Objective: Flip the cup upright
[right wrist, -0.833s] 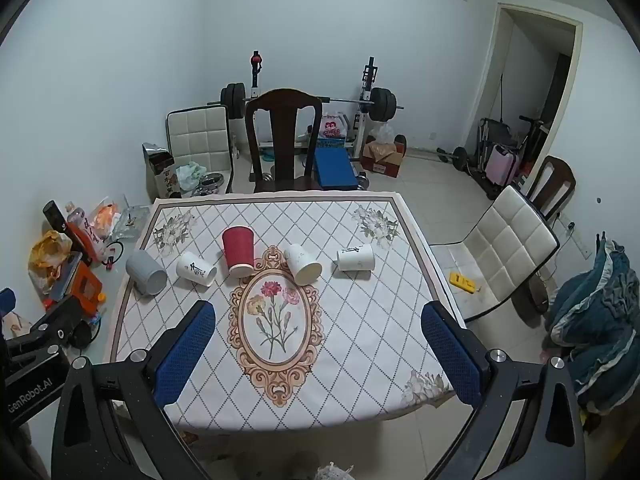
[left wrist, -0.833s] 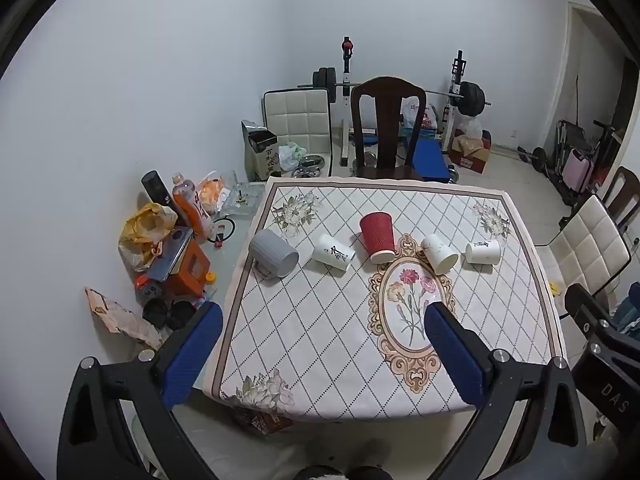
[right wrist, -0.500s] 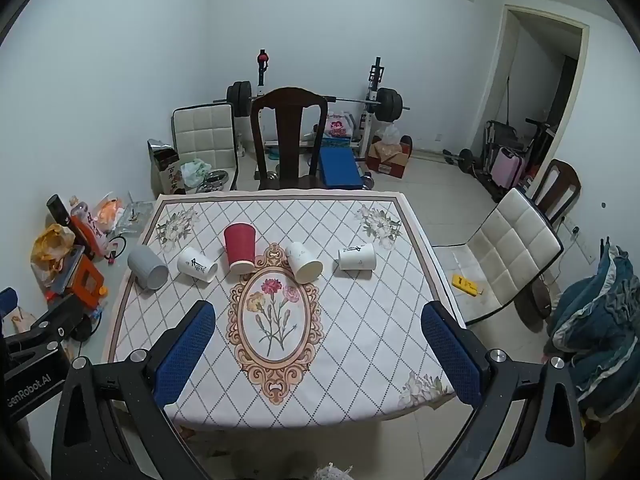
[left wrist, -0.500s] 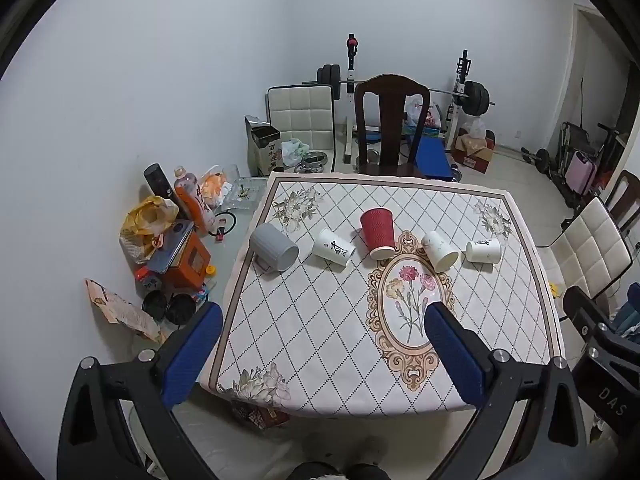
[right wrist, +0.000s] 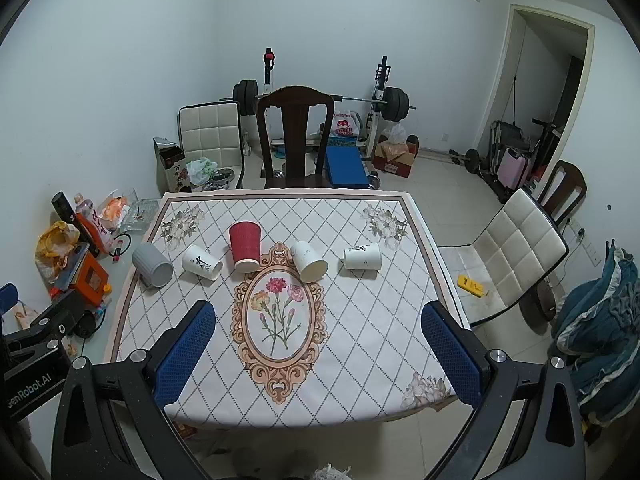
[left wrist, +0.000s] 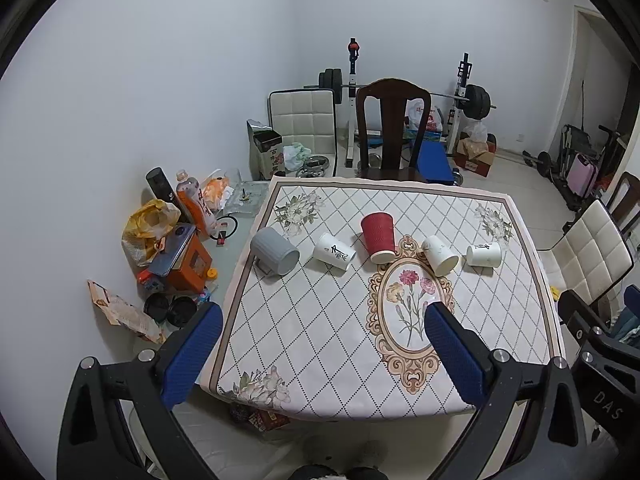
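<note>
You hold both grippers high above the near edge of the table, well apart from every cup. Your left gripper has its blue pads spread wide with nothing between them, and your right gripper is spread just as wide and equally empty. On the floral, diamond-patterned tablecloth, five cups lie in a loose row across the far half. From left to right in the right wrist view: a grey ribbed mug on its side near the left edge with its mouth toward you, a white paper cup with black lettering on its side, a red ribbed paper cup that looks to stand mouth-down at the top of the oval flower medallion, a plain white cup tipped over just right of it, and another lettered white cup lying sideways. A dark wooden chair stands at the far side of the table.
</note>
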Motion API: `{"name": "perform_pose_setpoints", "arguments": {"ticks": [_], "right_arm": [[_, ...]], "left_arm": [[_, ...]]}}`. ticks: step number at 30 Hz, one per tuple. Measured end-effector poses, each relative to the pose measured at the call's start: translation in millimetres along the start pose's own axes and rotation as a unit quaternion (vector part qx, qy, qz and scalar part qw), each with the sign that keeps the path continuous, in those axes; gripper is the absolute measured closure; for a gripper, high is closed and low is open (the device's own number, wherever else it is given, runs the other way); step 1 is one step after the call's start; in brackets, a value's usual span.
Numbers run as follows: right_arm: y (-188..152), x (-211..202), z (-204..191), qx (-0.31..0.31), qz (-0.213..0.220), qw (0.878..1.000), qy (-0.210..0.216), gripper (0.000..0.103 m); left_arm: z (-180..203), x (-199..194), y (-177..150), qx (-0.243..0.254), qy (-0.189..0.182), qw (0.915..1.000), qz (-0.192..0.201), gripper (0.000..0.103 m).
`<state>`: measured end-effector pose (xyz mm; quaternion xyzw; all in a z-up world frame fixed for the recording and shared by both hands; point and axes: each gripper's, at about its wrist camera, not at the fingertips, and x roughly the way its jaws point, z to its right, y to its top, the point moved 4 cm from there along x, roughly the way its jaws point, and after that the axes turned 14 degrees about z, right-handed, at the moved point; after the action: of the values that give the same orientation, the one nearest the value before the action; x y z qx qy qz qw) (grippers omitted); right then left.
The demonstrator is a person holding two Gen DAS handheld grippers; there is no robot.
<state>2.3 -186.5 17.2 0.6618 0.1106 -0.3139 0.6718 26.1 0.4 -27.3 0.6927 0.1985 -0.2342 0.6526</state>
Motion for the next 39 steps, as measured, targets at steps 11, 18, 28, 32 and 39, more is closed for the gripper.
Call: {"name": "perform_pose_setpoints", "arguments": {"ticks": [11,18,28,32,39], "right_arm": [[-0.5,1.0,0.8,0.001,-0.001,1.000,0.001,0.000],[-0.6,1.2,1.8,0.002,-0.002,1.000,0.002,0.000],[-3.5,1.8,0.1,0.003,-0.004,1.000,0.003,0.000],[-4.3,3.1,-1.1,0.004,-0.007,1.000,0.003,0.000],[-5.0,3.1,-2.4,0.005,-0.006,1.000,0.003,0.000]], "left_arm": [[-0.1,0.6,3.7,0.002,-0.001,1.0000,0.001,0.000],[3.2,-0.1,4.3,0.005,0.000,1.0000,0.003,0.000],[3.8,1.2,5.2,0.006,0.000,1.0000,0.002,0.000],[3.1,1.7,6.1,0.007,0.000,1.0000,0.000,0.000],[3.0,2.0,6.1,0.008,0.000,1.0000,0.002,0.000]]}}
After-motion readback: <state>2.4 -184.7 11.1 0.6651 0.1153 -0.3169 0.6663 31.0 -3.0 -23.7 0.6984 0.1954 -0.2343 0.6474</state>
